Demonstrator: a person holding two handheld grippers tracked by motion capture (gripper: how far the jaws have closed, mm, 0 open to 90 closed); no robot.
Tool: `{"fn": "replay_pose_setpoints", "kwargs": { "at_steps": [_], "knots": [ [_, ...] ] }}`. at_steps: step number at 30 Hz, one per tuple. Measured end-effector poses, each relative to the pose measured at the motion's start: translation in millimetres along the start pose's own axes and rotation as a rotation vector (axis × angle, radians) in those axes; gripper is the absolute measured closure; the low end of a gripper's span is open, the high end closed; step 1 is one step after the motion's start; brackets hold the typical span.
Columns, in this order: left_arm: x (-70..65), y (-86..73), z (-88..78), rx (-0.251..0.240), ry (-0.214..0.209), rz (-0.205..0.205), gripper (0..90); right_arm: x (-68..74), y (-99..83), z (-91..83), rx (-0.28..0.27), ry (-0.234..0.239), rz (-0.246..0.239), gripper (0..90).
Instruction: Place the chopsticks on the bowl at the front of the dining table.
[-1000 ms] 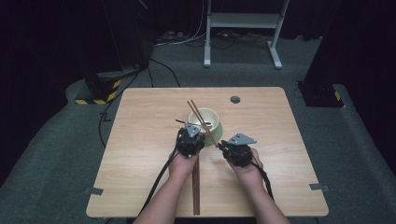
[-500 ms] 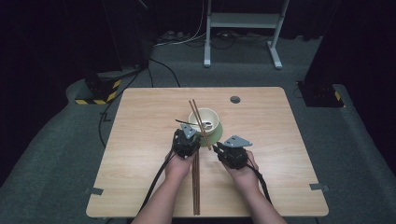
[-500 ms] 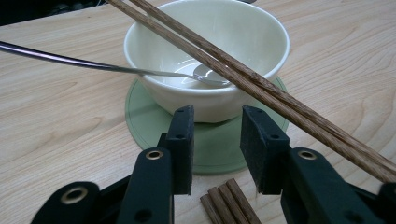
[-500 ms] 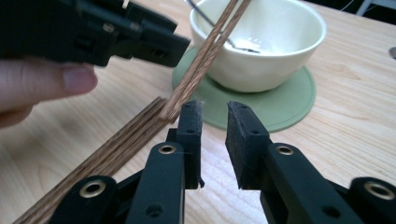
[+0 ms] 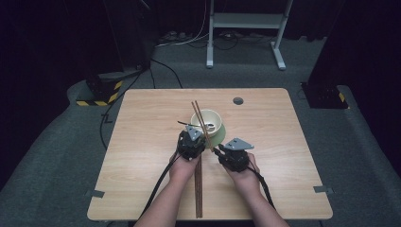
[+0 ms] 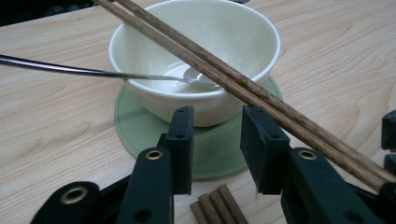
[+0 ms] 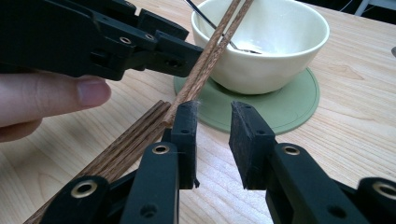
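Note:
A cream bowl point(image 5: 208, 119) point(image 6: 140, 51) point(image 7: 280, 42) stands on a green coaster point(image 5: 220, 135) point(image 6: 135, 126) point(image 7: 289, 109), with a metal spoon point(image 6: 70, 70) point(image 7: 247, 48) inside it. Two brown chopsticks point(image 5: 200, 118) point(image 6: 243, 86) point(image 7: 205, 56) lean across its rim, running down past my left gripper point(image 5: 193, 139) point(image 6: 217, 116) to the tip of my right gripper's point(image 5: 222, 152) point(image 7: 213, 109) left jaw. The left jaws stand apart with nothing between them. The right jaws have just been opening, and nothing is between them either.
Several more chopsticks point(image 5: 198, 189) point(image 6: 217, 207) point(image 7: 126, 144) lie in a bundle on the wooden table point(image 5: 283, 142) between the person's forearms. A dark round hole point(image 5: 238, 100) sits behind the bowl. Fingers point(image 7: 56, 98) of the left hand are close by.
My right gripper has drifted slightly left, toward the left gripper. The bowl, the spoon and the leaning chopsticks have kept their places.

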State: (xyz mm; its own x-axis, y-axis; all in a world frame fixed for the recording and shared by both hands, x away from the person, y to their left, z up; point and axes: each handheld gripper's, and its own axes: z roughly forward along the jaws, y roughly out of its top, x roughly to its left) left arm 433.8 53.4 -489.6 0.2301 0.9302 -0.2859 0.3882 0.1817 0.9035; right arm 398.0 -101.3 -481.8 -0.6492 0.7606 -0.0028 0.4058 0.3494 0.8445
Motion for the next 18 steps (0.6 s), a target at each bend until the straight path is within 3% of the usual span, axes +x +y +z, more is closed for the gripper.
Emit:
{"fn": "replay_pose_setpoints", "kwargs": {
  "at_steps": [4, 7, 11, 13, 18],
  "knots": [
    [0.0, -0.1, -0.7, 0.011, -0.005, 0.023, 64.8, 1.2, -0.2, 0.8, 0.003, 0.002, -0.001, 70.9],
    [0.1, -0.1, 0.5, 0.004, -0.004, 0.006, 64.8, 2.7, -0.4, 1.1, 0.001, 0.003, 0.003, 71.0],
    [0.4, 0.7, -0.8, 0.013, 0.003, 0.022, 64.7, 3.8, -0.6, 2.1, 0.001, 0.007, -0.006, 70.5],
    [-0.4, 0.8, 0.2, 0.000, 0.000, 0.001, 64.6, 5.9, -0.4, 2.0, 0.007, 0.005, 0.001, 69.8],
    [0.3, 1.4, -0.1, 0.000, -0.003, 0.009, 64.7, 7.0, 0.9, 1.4, -0.005, 0.008, -0.014, 69.8]
  ]
}}
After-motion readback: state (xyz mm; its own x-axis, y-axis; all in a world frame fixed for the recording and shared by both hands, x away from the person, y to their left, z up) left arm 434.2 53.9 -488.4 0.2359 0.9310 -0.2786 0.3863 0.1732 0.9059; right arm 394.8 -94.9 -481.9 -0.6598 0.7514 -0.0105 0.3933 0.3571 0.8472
